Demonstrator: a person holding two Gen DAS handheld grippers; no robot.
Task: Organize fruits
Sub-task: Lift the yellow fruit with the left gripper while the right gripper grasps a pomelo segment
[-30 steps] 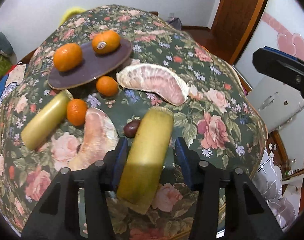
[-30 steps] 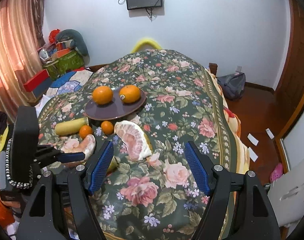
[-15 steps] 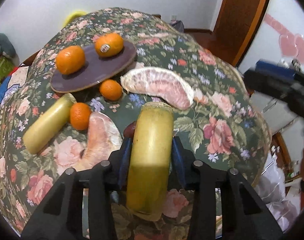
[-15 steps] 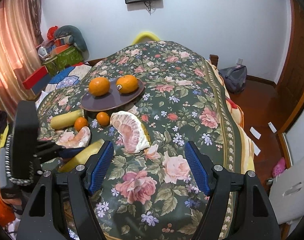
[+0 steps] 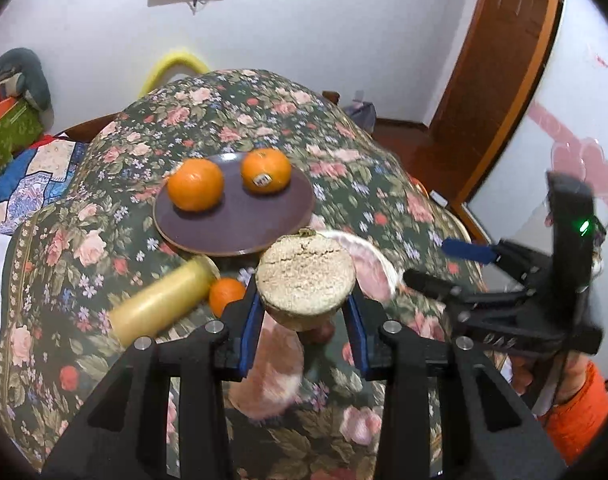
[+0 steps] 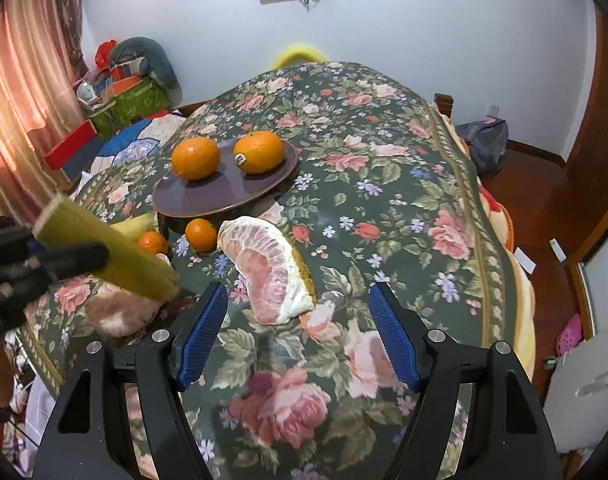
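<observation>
Over the flowered tabletop (image 6: 384, 184), near its front edge, the left gripper (image 5: 306, 312) has just closed its jaws on a stiff, smooth, rather heavy sugarcane piece (image 5: 306, 276), best held mid-length, while the right gripper (image 6: 296, 332) stands open, empty.

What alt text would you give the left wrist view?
The left gripper clamps a yellow-green stalk piece end-on above a floral tablecloth. Behind it, two oranges sit on a purple plate.
</observation>
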